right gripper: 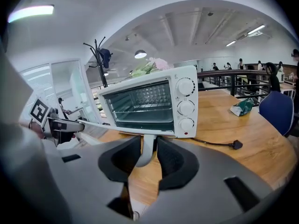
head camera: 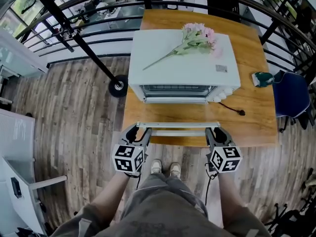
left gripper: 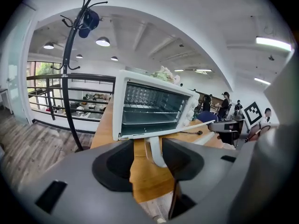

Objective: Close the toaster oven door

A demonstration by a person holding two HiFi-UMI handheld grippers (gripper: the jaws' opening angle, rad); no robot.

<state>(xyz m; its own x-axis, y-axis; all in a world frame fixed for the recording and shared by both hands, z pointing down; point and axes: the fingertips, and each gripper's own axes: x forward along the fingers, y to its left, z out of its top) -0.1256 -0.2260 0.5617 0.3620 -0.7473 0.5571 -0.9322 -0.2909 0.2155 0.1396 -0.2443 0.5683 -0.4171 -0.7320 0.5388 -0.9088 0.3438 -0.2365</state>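
Observation:
A white toaster oven [head camera: 182,63] stands on a wooden table [head camera: 256,122]. Its door [head camera: 177,125] hangs open, folded down flat toward me, with the handle bar [head camera: 177,133] at the table's front edge. My left gripper [head camera: 138,131] is at the handle's left end. In the left gripper view the handle's white post [left gripper: 156,153] stands between the wide jaws [left gripper: 148,155], with a gap on its left side. My right gripper [head camera: 213,131] is at the right end, and both its pads [right gripper: 148,153] close on the other post [right gripper: 145,150].
Pink flowers [head camera: 195,39] lie on the oven's top. A black cord and plug [head camera: 241,112] trail on the table to the right, beyond them a green packet [head camera: 261,79] and a blue chair [head camera: 291,100]. A coat stand's base [head camera: 118,86] and a railing are at the left.

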